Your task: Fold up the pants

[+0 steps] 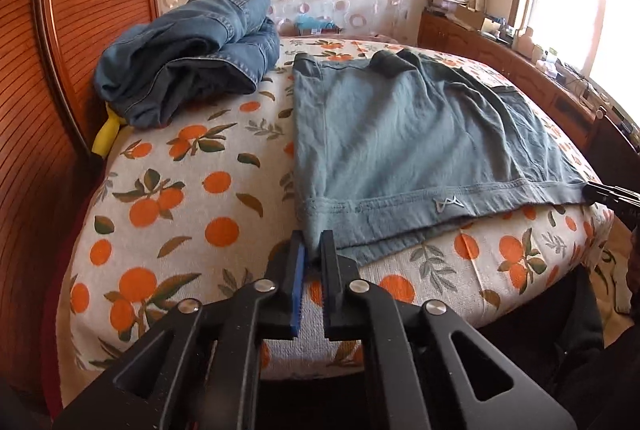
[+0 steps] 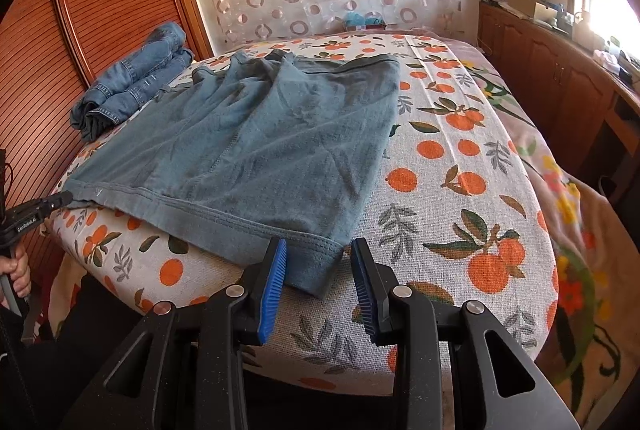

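Teal-grey pants point(image 1: 392, 134) lie folded flat on the bed; they also show in the right wrist view point(image 2: 256, 150). My left gripper point(image 1: 314, 242) is shut on the pants' near left hem corner. It shows in the right wrist view point(image 2: 60, 199) at the left edge. My right gripper point(image 2: 318, 258) is open, its blue pads either side of the near right hem corner, which lies between them on the bed. Its tip shows in the left wrist view point(image 1: 600, 190) at the hem's far end.
The bed point(image 2: 460, 166) has an orange-print cover. A bundle of blue jeans point(image 1: 188, 54) lies at the back left by the wooden headboard point(image 1: 80, 30). A wooden cabinet point(image 2: 560, 78) with clutter runs along the right under the window.
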The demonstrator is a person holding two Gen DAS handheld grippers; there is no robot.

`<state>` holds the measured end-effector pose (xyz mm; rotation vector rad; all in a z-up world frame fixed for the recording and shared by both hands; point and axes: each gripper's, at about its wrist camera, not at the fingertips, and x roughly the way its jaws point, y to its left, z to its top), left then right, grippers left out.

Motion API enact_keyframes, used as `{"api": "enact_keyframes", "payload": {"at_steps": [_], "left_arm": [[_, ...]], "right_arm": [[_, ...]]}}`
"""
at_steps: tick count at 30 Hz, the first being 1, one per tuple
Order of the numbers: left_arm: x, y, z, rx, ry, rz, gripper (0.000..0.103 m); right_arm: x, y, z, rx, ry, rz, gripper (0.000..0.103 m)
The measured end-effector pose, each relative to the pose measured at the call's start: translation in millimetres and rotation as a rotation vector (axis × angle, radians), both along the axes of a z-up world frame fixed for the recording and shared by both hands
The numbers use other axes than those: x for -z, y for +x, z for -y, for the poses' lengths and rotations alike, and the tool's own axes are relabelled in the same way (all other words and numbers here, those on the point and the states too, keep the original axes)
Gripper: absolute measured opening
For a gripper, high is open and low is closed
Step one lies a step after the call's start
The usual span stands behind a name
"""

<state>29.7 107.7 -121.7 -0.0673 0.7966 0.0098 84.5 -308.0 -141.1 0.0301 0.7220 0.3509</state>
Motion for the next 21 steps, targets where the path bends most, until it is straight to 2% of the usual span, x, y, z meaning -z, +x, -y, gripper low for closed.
{"api": "enact_keyframes", "payload": {"at_steps": [5,7,12,13,14,17,21], "left_arm": [[-10.4,-3.6,-4.8,-0.019,-0.001,0.025,0.016],[-16.0,-5.4,-6.8,-0.026,-0.002,0.044,0.027],[-26.9,-9.4,-10.0,-0.035,-0.015,0.085,0.048],[-28.2,-9.5,-10.1,-0.036,-0.017,0.09,0.048],[-29.7,-9.1,-10.3,-0.037,-0.019,0.095,0.048],[-32.5,-4.5,-8.7,-0.038,-0.015,0.097,0.048],[-33.9,-0.6,-6.9,-0.031,-0.012,0.099,0.048]], "right_arm": [[-1.7,-0.8,1.0,-0.006,0.014,-0.013,0.035],[-1.7,-1.4,0.8,-0.006,0.015,-0.015,0.035],[-2.3,-2.3,-2.2,-0.009,-0.005,-0.018,0.034],[-2.4,-2.5,-3.4,-0.014,-0.014,-0.018,0.031],[-2.5,-2.9,-4.3,-0.019,-0.019,-0.017,0.022],[-5.8,-0.7,1.3,-0.022,0.016,-0.008,0.009],[-23.1,2.0,-0.6,-0.038,0.031,0.044,0.007]]}}
